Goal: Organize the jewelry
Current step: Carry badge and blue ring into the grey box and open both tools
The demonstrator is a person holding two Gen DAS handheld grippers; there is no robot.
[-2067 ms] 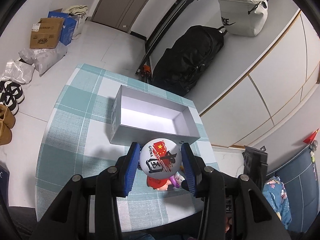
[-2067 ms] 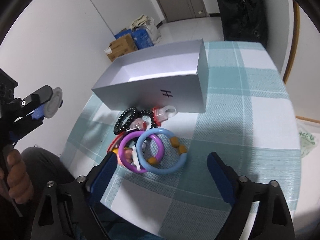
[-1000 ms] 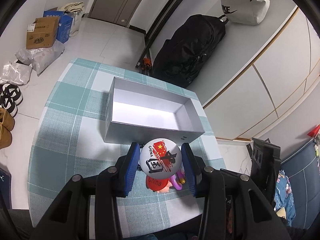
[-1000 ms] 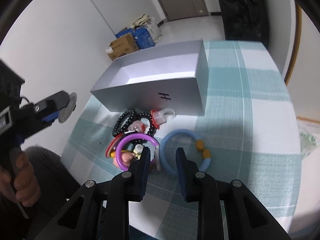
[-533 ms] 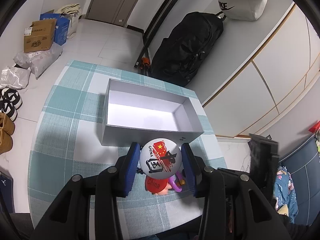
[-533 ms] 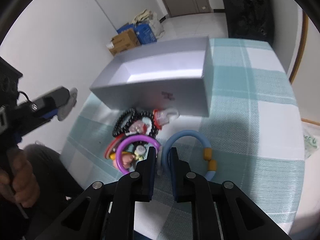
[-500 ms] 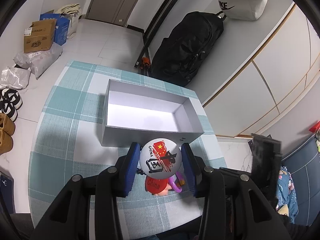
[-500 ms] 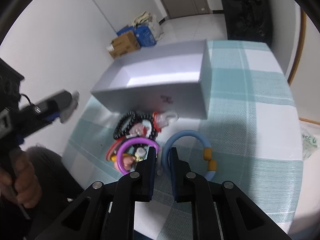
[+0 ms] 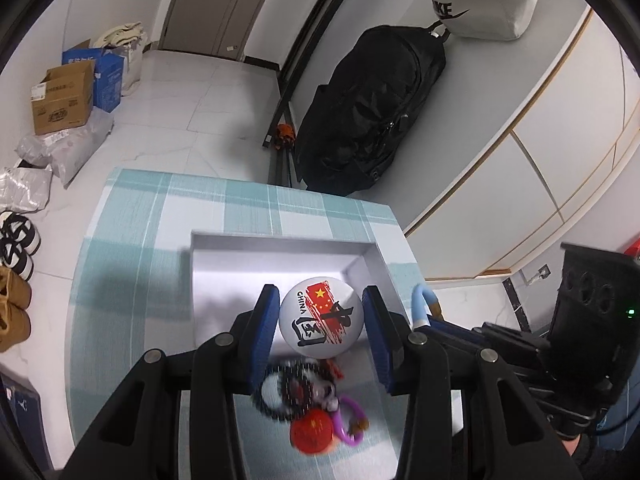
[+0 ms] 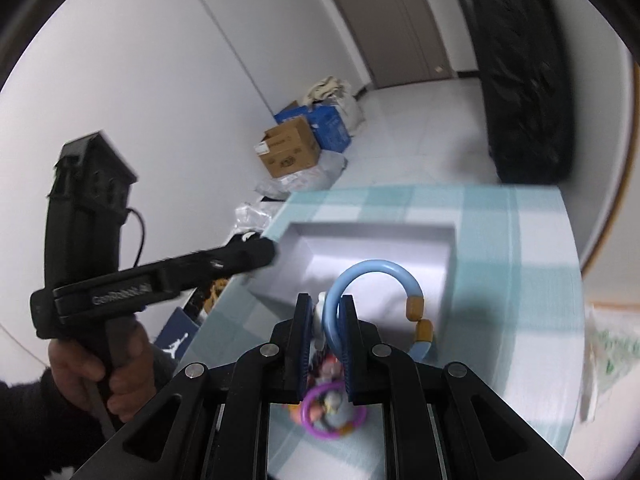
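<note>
My left gripper [image 9: 321, 322] is shut on a round white China-flag badge [image 9: 321, 322] and holds it above the near part of the open grey box [image 9: 372, 256]. My right gripper [image 10: 325, 320] is shut on a blue ring bracelet [image 10: 374, 270] with orange beads, lifted off the table in front of the box [image 10: 360, 232]. The blue bracelet [image 9: 420, 304] also shows in the left wrist view, right of the badge. On the cloth lie a black bead bracelet [image 9: 280, 396], a red badge [image 9: 312, 434] and a purple ring [image 10: 332, 412].
The box stands on a teal and white checked tablecloth [image 9: 132, 248]. A black bag [image 9: 372, 112] leans on the wall behind the table. Cardboard boxes [image 9: 60, 98] and shoes [image 9: 16, 240] are on the floor to the left.
My left gripper moved forward with the badge, from before the box to above it. My right gripper shut on the blue bracelet and lifted it off the table toward the box.
</note>
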